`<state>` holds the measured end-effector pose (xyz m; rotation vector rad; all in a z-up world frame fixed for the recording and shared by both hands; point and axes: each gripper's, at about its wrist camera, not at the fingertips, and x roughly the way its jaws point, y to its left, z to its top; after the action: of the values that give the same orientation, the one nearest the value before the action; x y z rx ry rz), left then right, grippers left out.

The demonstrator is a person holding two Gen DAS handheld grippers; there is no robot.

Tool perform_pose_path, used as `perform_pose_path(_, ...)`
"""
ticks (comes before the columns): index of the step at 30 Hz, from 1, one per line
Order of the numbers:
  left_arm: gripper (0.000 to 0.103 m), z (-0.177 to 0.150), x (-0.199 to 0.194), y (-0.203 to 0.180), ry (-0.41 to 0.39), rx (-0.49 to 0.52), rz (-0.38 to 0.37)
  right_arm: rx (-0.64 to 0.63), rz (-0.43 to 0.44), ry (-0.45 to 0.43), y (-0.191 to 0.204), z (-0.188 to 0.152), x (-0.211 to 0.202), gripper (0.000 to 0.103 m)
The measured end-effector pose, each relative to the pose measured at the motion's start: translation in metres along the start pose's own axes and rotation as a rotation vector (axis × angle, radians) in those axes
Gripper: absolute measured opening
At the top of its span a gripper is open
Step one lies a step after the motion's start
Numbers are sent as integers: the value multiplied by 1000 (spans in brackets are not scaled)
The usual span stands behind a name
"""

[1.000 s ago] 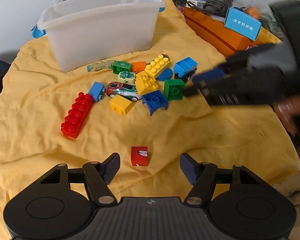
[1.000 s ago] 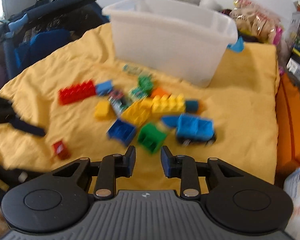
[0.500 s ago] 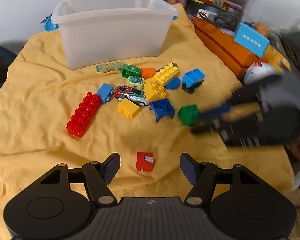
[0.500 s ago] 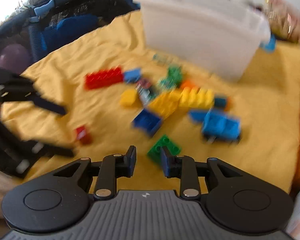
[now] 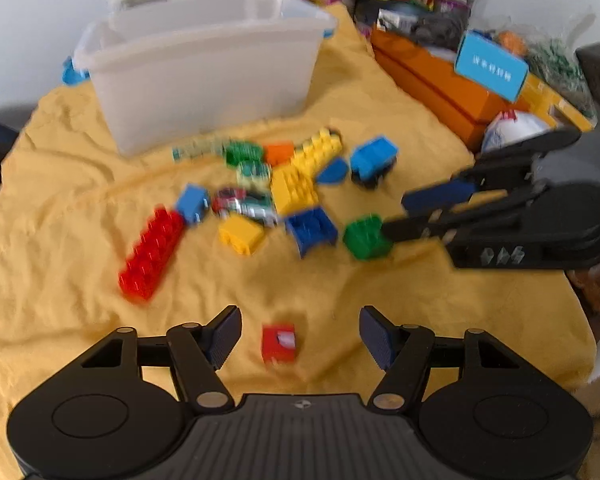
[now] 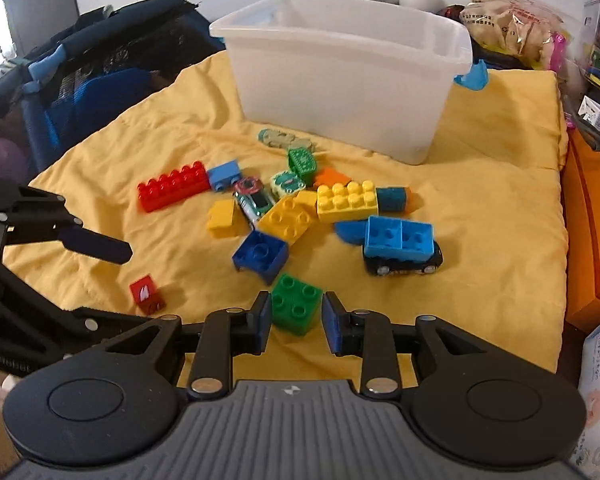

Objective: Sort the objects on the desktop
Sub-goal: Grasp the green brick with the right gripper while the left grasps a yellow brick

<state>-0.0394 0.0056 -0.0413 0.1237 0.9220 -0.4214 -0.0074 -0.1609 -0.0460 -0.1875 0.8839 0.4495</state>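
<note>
Right wrist: green block (image 6: 296, 307) between parted fingers (image 6: 262, 314).

Bright, even daylight with soft shadows. Left wrist view smeared by motion blur, toy bricks (image 5: 292, 188) indistinct; right wrist view sharper. Fisheye bending and dark vignette at corners.

A square block (image 6: 295, 309) sits between the right gripper (image 6: 294, 322) fingers, a scattered block pile (image 6: 296, 208) lying just ahead and a storage bin (image 6: 348, 68) standing behind it on the blanket (image 6: 480, 208).
</note>
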Motion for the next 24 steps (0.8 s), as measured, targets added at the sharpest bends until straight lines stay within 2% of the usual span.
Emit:
perform_pose_path(1,66,5,-3,0,-21,8,0,5,-6,4,1,1,4,42)
perform_pose_path(4,66,24,-9,-1,-94,16,24,49,1,14,1,-2,17,43)
perform_pose_path(6,66,39,-4,-2,-95,1,20,76,-20,26,1,-6,26,42)
perform_pose_path(7,66,46,1,-3,-97,-7,23,67,-36,34,2,-8,30,36)
perform_pose_path(10,55,62,17,-9,-79,-21,46,-1,-63,20,6,-13,23,36)
perform_pose_path(14,55,73,42,-19,-51,-39,48,-6,-98,29,2,-27,12,36)
perform_pose_path(17,55,72,66,-33,-60,15,140,17,-96,27,-2,-35,9,36)
perform_pose_path(19,55,71,81,-38,-47,36,174,16,-93,25,-3,-38,9,36)
perform_pose_path(21,46,69,95,-40,-21,66,192,15,-90,19,-3,-38,8,36)
perform_pose_path(22,36,67,97,-39,-28,86,181,16,-89,17,-3,-38,7,36)
perform_pose_path(24,35,66,95,-35,-26,93,136,22,-85,13,-4,-38,7,36)
